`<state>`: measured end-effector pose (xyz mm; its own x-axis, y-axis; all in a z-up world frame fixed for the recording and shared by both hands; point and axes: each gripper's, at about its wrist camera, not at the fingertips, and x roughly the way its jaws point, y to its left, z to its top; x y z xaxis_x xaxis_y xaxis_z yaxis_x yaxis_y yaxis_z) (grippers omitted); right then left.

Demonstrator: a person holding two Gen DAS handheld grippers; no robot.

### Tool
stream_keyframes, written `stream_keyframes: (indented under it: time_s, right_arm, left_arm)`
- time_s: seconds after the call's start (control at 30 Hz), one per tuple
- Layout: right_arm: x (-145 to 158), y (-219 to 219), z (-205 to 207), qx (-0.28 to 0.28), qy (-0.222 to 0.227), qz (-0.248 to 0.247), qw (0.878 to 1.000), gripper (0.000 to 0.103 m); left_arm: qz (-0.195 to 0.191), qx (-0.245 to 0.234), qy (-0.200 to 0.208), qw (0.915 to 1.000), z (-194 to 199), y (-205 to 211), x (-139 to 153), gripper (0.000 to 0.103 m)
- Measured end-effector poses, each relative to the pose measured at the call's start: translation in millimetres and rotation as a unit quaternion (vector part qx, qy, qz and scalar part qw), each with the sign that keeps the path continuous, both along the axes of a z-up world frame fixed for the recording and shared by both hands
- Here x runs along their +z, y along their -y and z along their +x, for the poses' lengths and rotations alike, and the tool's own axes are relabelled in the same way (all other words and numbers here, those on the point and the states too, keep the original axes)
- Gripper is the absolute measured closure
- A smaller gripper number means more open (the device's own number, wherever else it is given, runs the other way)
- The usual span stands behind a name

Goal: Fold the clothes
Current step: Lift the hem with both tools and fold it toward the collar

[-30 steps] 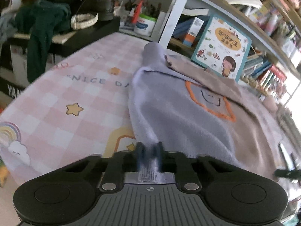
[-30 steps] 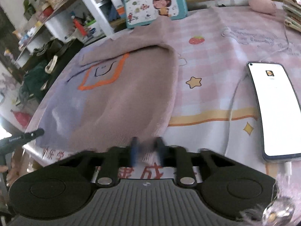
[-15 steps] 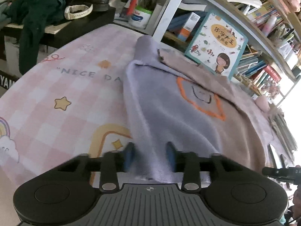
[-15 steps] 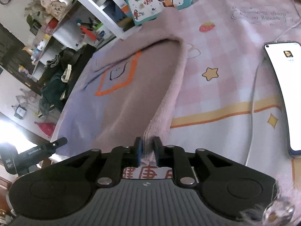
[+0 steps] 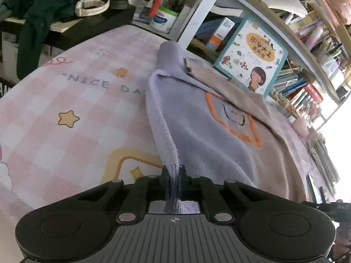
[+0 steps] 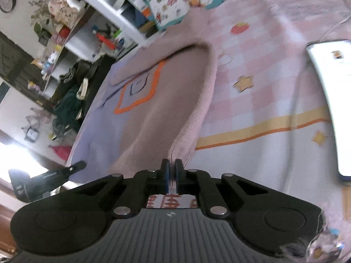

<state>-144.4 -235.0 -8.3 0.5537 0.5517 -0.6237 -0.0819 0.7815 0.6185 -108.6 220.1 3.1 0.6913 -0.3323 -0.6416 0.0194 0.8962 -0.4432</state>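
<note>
Left wrist view: sweater (image 5: 197, 118), lilac & tan w/ orange outline, lies on pink check cloth (image 5: 65, 100). Sleeves look folded in already; hem-to-collar fold not yet done, I'd judge. Left gripper (image 5: 173, 180) is pinched tight on the lilac hem corner, fabric bunched btwn the jaws and lifted off the cloth.

Right wrist view: right gripper (image 6: 172, 175) likewise clamped narrow on the tan hem corner, edge raised. Phone (image 6: 329, 100) sits well apart, right side.

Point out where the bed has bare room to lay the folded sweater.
Bare sheet lies left of the sweater, up to the black side table. A narrower strip runs between sweater and phone. The bookshelf edge is crowded.
</note>
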Motion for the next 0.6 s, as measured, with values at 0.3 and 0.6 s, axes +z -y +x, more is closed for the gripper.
stream_keyframes:
  time_s: [0.3, 0.6]
  right_arm:
    - [-5, 19, -13, -0.033, -0.023, 0.015, 0.999, 0.088]
    - [-9, 1, 15, -0.012, -0.023, 0.032, 0.999, 0.076]
  left_arm:
    - [-0.011, -0.013, -0.004, 0.9998, 2, -3, -3, 0.097]
    - [-0.029, -0.011, -0.002, 0.9995, 4, -6, -6, 0.096]
